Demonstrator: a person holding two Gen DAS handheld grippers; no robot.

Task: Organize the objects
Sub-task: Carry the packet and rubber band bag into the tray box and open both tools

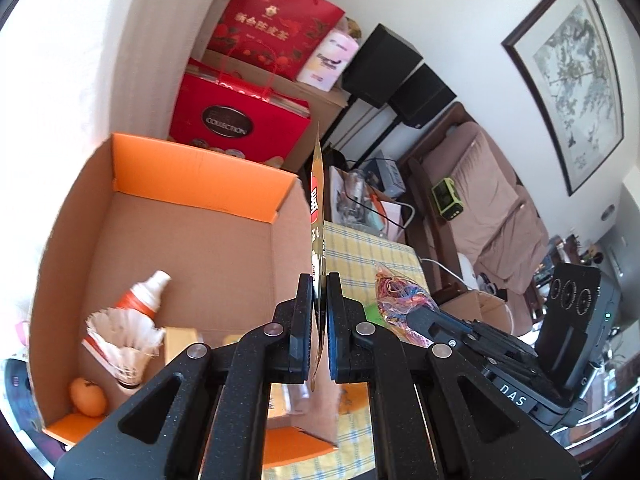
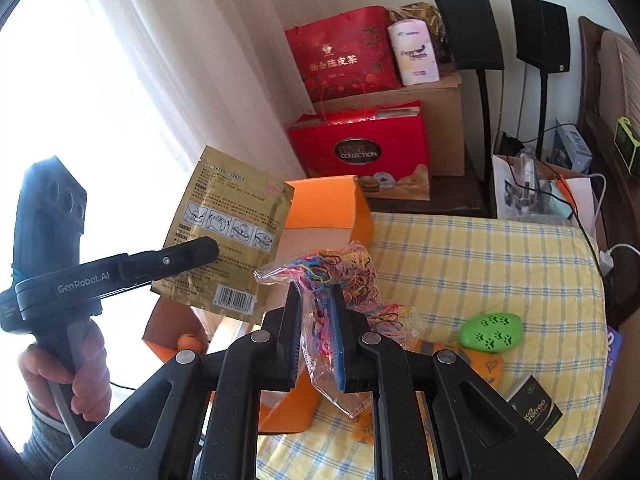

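My left gripper (image 1: 319, 320) is shut on a flat gold packet (image 1: 317, 216), held edge-on over the right wall of an open cardboard box (image 1: 192, 220). The packet's printed back shows in the right wrist view (image 2: 228, 236), with the left gripper (image 2: 188, 256) clamped on it. My right gripper (image 2: 318, 336) is shut on a clear bag of coloured rubber bands (image 2: 344, 280), held above the table beside the box (image 2: 320, 208); the bag also shows in the left wrist view (image 1: 400, 296). Inside the box lie a shuttlecock (image 1: 124, 340), a white and orange bottle (image 1: 144, 296) and an orange (image 1: 88, 396).
A yellow checked tablecloth (image 2: 480, 264) carries a green egg-shaped object (image 2: 490, 330), a dark packet (image 2: 536, 404) and an orange item (image 2: 490, 368). Red gift bags (image 2: 360, 152), speakers (image 2: 468, 28) and a sofa (image 1: 492, 200) stand behind.
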